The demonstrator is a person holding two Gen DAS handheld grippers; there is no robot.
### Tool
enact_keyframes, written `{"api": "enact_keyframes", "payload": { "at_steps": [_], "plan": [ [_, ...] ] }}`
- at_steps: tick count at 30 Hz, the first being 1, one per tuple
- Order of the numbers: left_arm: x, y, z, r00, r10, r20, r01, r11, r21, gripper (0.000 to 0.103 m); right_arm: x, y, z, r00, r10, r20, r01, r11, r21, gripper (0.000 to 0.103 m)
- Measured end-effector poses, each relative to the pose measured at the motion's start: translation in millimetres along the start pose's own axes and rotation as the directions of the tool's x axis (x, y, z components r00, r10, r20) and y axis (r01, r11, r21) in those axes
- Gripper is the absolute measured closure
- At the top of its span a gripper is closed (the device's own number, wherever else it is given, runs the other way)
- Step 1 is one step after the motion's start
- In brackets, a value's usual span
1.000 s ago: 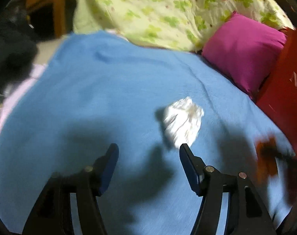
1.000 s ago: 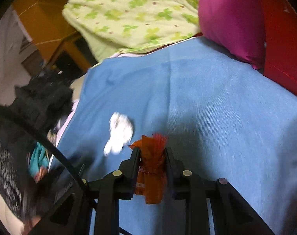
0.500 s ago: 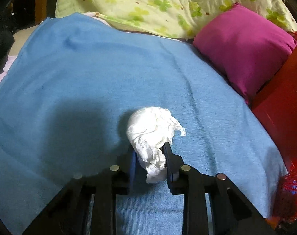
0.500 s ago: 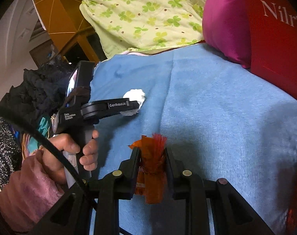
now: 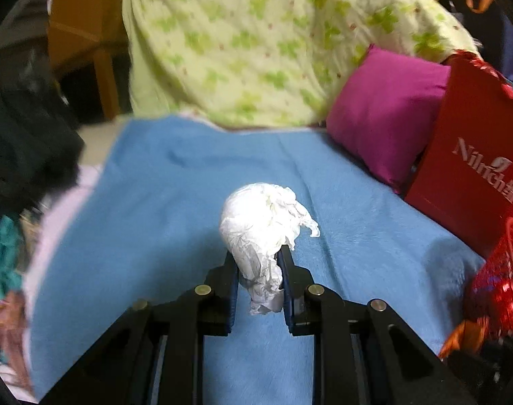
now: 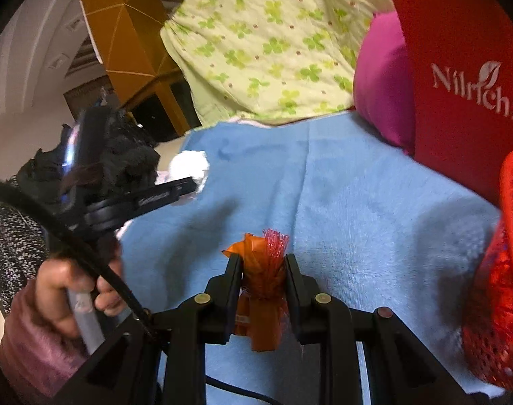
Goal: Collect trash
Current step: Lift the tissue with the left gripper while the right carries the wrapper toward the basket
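My left gripper (image 5: pixel 258 258) is shut on a crumpled white tissue (image 5: pixel 263 216) and holds it above the blue blanket (image 5: pixel 155 202). The tissue also shows in the right wrist view (image 6: pixel 188 165), in the left gripper (image 6: pixel 192 182) at the left. My right gripper (image 6: pixel 261 263) is shut on an orange wrapper with red netting (image 6: pixel 261 280), above the blanket (image 6: pixel 357 209). A red mesh basket (image 6: pixel 506 270) stands at the right edge, close to the right gripper; it also shows in the left wrist view (image 5: pixel 503 280).
A red paper bag (image 5: pixel 476 168) and a magenta pillow (image 5: pixel 381 118) stand at the right. A green clover quilt (image 5: pixel 256 44) lies at the back. Dark clothes (image 5: pixel 20 155) pile at the left. A hand (image 6: pixel 70 287) holds the left gripper.
The left gripper closed on the tissue and has lifted it off the blanket. The right gripper, still holding the orange wrapper, has moved right, nearer the red basket.
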State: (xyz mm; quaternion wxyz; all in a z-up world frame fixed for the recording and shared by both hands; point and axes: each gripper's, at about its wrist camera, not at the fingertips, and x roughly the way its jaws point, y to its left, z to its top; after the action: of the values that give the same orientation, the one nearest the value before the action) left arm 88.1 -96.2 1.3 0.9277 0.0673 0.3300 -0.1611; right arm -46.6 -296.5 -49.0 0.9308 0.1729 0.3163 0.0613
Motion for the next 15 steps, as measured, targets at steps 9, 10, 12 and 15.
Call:
{"api": "enact_keyframes", "payload": {
  "at_steps": [9,10,12,15],
  "plan": [
    [-85,-15,-15,0.994,0.053,0.098,-0.061,0.994,0.086,0.080,-55,26,0,0.997,0.019,0.075,-0.017,1.000,-0.023,0.076],
    [-93,-18,-17,0.993,0.051,0.107,-0.061,0.994,0.093,0.080,-60,29,1,0.996,0.022,0.083,-0.019,0.999,-0.028,0.076],
    [-107,-20,-20,0.992,0.048,0.119,-0.060,0.993,0.102,0.080,-69,34,0,0.995,0.027,0.095,-0.025,0.999,-0.032,0.076],
    [-126,-23,-25,0.990,0.043,0.132,-0.058,0.992,0.109,0.080,-80,39,-1,0.993,0.031,0.113,-0.027,0.999,-0.037,0.076]
  ]
}}
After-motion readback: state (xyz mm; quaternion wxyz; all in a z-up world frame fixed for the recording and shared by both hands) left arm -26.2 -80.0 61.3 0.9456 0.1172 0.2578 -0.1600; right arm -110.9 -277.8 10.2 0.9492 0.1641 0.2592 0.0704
